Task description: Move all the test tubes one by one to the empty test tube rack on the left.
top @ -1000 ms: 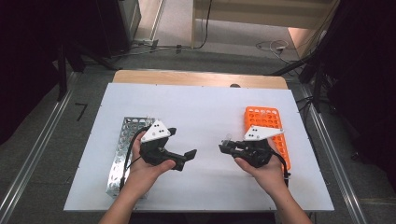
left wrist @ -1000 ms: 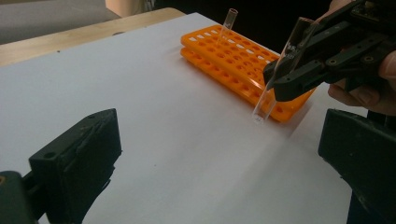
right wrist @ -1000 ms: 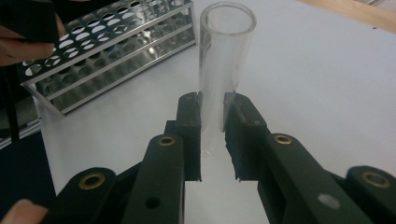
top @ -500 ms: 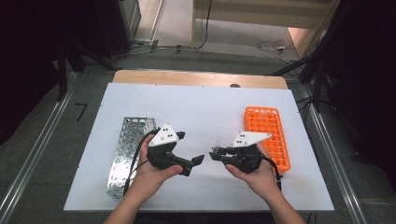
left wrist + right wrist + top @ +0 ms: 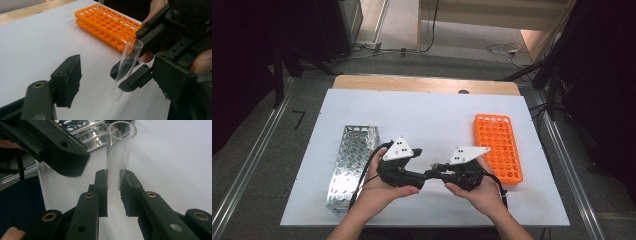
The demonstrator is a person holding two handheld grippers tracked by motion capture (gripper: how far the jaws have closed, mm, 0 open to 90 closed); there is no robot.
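A clear empty test tube (image 5: 119, 157) stands upright in my right gripper (image 5: 113, 176), which is shut on its lower half. In the left gripper view the same tube (image 5: 126, 68) hangs between the wide-apart jaws of my open left gripper (image 5: 117, 82), touching neither. From above, the left gripper (image 5: 421, 176) and right gripper (image 5: 435, 172) meet tip to tip over the front middle of the white board. An orange tube rack (image 5: 498, 147) lies to the right, a metal rack (image 5: 349, 162) to the left.
The white board (image 5: 432, 120) covers the table, with a wooden edge (image 5: 427, 84) behind it. A second clear tube (image 5: 100, 3) stands in the far end of the orange rack (image 5: 110, 25). The metal rack (image 5: 85, 132) lies behind the left gripper's jaw.
Both grippers have moved inward from beside their racks and now meet at the front middle. The right gripper has carried the tube between the left gripper's open jaws.
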